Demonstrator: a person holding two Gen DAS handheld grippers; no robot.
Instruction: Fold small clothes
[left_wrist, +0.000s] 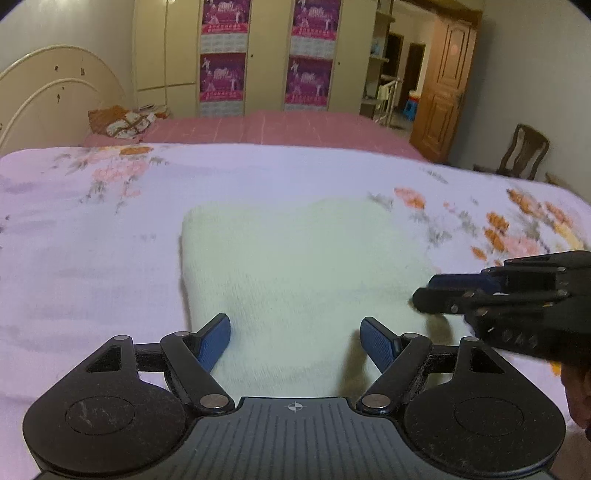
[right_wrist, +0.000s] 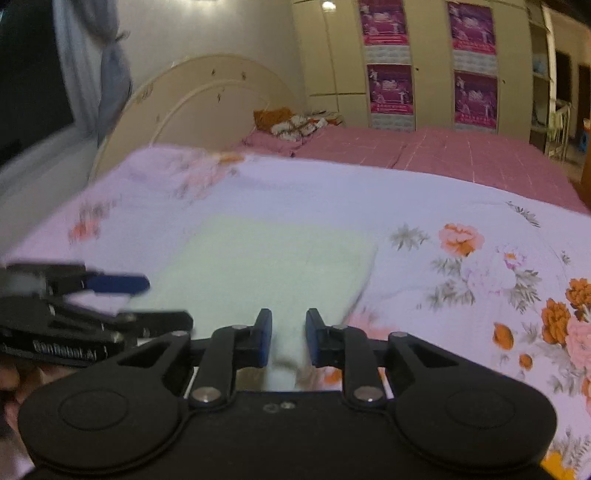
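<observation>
A pale garment (left_wrist: 295, 280) is shown lying flat on a floral quilt (left_wrist: 92, 258), near the edge closest to the cameras, already doubled into a rough rectangle.

Left wrist view: the left gripper (left_wrist: 295, 341) is held spread wide, its blue pads (left_wrist: 214, 343) set to either side of the garment's near edge and gripping nothing. At the right margin the right gripper (left_wrist: 436, 291) is seen side-on at the garment's right edge; whether cloth is caught there cannot be told from this view.

Right wrist view: the right gripper (right_wrist: 289, 338) is seen part closed, a narrow gap remaining between its pads, with a pale strip of cloth running into that gap. Cloth appears to lie between the jaws, but a firm pinch is not confirmed, the picture being blurred. The left gripper (right_wrist: 147, 299) is shown at the left margin, fingers apart over the garment's left side.

Step judged in hand: the near edge is being taken for a further fold. The next move calls for both grippers to be closed on that edge, which must then be lifted evenly and carried over.

The headboard (right_wrist: 192, 99) is shown more fully in the right view; a chair (left_wrist: 522, 151) is shown only in the left.
</observation>
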